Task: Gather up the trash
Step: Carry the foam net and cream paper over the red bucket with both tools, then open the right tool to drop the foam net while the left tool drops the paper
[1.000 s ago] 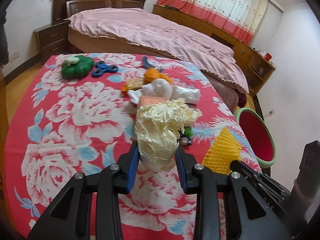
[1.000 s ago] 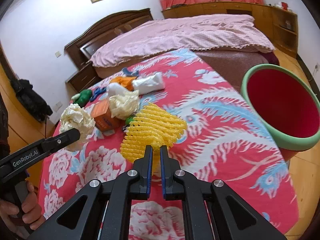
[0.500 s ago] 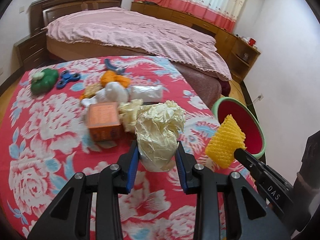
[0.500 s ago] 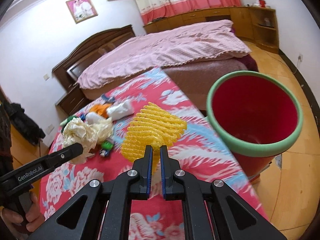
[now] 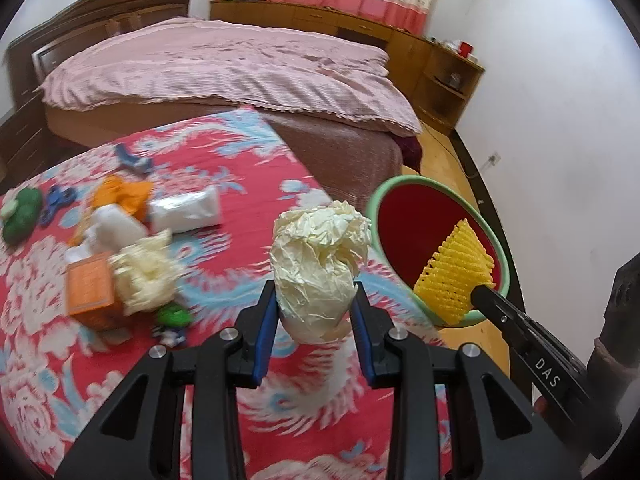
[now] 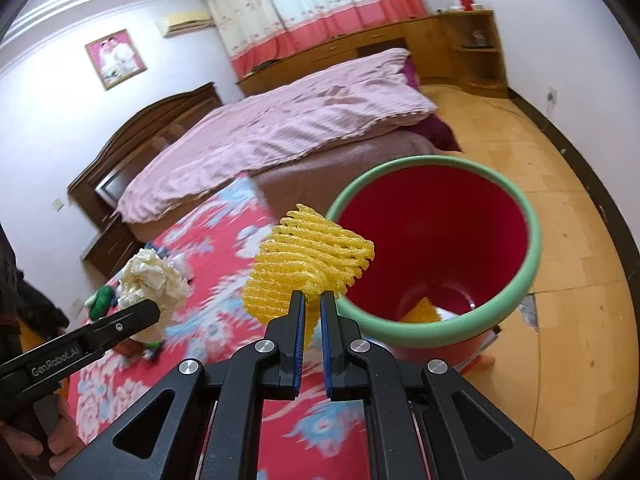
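My left gripper (image 5: 314, 308) is shut on a crumpled cream paper ball (image 5: 318, 264) and holds it above the red flowered tablecloth (image 5: 248, 208), near the table's right edge. My right gripper (image 6: 312, 300) is shut on a yellow foam fruit net (image 6: 308, 266) and holds it at the near rim of the red bin with a green rim (image 6: 528, 264). The net (image 5: 456, 272) and bin (image 5: 374, 200) also show in the left wrist view. Some trash lies in the bin's bottom (image 6: 424, 312).
On the table's left lie an orange box (image 5: 90, 286), another cream paper wad (image 5: 144, 276), a white tissue pack (image 5: 186, 210), orange scraps (image 5: 124, 192), a green toy (image 5: 20, 216) and a blue spinner (image 5: 56, 200). A pink-covered bed (image 5: 224, 68) stands behind. Wooden floor lies around the bin.
Both grippers have swung right with their loads toward the bin. The yellow net has gone from over the table to the bin's rim. The paper ball is nearer the table's right edge.
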The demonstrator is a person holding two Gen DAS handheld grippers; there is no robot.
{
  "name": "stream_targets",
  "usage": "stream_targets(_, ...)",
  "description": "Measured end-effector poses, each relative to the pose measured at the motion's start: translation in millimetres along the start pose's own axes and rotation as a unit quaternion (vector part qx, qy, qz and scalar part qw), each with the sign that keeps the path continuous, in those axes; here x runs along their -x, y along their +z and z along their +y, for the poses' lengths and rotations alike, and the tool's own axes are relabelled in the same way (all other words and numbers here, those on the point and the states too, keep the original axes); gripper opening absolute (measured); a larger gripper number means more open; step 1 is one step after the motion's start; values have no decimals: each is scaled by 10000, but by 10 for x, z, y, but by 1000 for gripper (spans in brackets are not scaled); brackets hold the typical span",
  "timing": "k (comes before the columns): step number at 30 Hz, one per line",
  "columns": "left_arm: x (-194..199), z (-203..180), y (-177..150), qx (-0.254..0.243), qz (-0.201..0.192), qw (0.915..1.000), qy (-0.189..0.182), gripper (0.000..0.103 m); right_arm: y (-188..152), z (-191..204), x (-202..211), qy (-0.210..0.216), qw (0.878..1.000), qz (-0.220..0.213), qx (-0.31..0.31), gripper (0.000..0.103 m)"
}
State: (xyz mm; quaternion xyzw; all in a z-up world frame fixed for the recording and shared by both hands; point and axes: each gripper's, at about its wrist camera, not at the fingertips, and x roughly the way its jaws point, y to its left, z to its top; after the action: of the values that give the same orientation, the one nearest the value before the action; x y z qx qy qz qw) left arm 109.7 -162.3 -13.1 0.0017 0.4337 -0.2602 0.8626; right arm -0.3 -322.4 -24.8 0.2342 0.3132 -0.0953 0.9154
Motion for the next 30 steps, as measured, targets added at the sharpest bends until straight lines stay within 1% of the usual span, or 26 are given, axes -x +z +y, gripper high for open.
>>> stream_targets(6,-236,-268,110,-228,141,9996,-89,35,93,-298,-61,-223,9994,-52,-251,7)
stream_targets(17,-727,-678,202,-551,488,9971,-178,35,140,-708,-209,-499,9968,44,-626,8)
stream_targets(27,-979,-935,261,-832,547,9945,-318,35,153,-938,-286,-657,9942,94,-846,10)
stream_targets(30,-1021,-962,279,-833,550,9946,-287,41,150,-963,-299,-697,9935,130,-892,12)
